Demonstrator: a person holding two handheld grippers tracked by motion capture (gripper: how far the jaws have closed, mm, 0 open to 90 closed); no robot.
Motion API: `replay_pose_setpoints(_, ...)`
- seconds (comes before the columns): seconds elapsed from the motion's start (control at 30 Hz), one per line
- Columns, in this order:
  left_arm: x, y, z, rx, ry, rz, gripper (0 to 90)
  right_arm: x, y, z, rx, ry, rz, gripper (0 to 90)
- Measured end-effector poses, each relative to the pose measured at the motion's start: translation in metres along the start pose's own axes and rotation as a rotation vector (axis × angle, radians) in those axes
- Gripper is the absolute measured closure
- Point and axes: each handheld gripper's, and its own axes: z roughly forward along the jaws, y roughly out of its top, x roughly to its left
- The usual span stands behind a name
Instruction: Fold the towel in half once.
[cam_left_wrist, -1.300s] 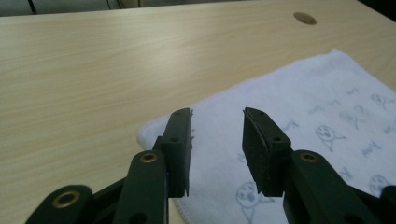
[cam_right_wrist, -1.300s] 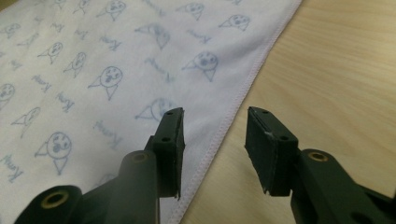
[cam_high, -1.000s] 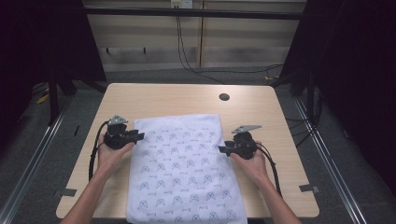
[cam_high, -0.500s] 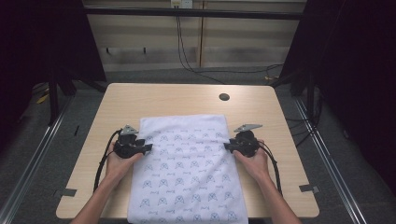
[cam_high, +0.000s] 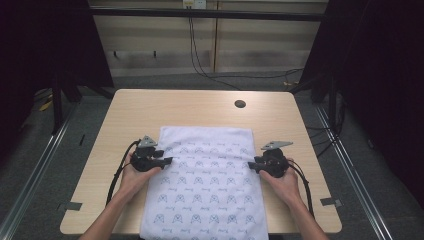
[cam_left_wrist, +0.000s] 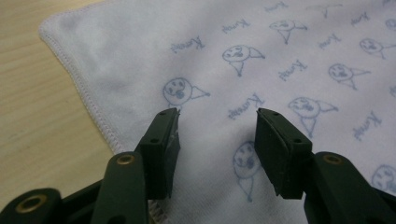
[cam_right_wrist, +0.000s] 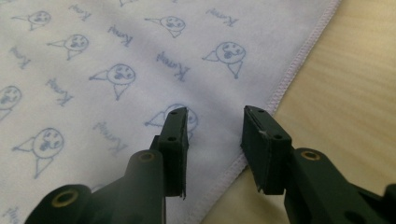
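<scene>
Towel (cam_high: 207, 185) lies flat under both half-open claws, left (cam_left_wrist: 217, 123) just widened, right (cam_right_wrist: 215, 121) seemingly gripping nothing.

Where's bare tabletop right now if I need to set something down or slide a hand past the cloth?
The widest free patch is the far strip of the table beyond the cloth, apart from the small hole. Narrower bare wood runs along the table's left and right edges, outside the left gripper and right gripper. The middle and near edge are crowded: cloth and forearms.
</scene>
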Motion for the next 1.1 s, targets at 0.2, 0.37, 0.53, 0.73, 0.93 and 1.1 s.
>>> replay_pose_setpoints(0.2,-0.019,-0.014,-0.016,0.023,-0.026,0.051,47.4,0.014,-0.016,-0.019,0.041,0.050,-0.026,60.0)
replay_pose_setpoints(0.37,-0.037,-0.029,-0.034,0.046,-0.070,0.078,46.4,0.032,-0.035,-0.037,0.062,0.086,-0.032,60.0)
replay_pose_setpoints(0.53,-0.043,-0.035,-0.046,0.086,-0.144,0.054,46.3,0.043,-0.042,-0.046,0.090,0.125,-0.027,56.6)
replay_pose_setpoints(0.73,-0.014,-0.017,-0.057,-0.015,-0.114,-0.027,48.9,0.018,-0.005,-0.037,-0.036,0.076,-0.007,57.1)
replay_pose_setpoints(0.93,0.032,0.002,-0.039,-0.027,-0.026,-0.114,56.8,-0.014,0.028,0.009,-0.020,-0.009,0.009,58.7)
replay_pose_setpoints(1.1,0.043,0.011,-0.018,-0.010,0.009,-0.128,54.3,-0.026,0.037,0.027,-0.010,-0.027,0.033,55.0)
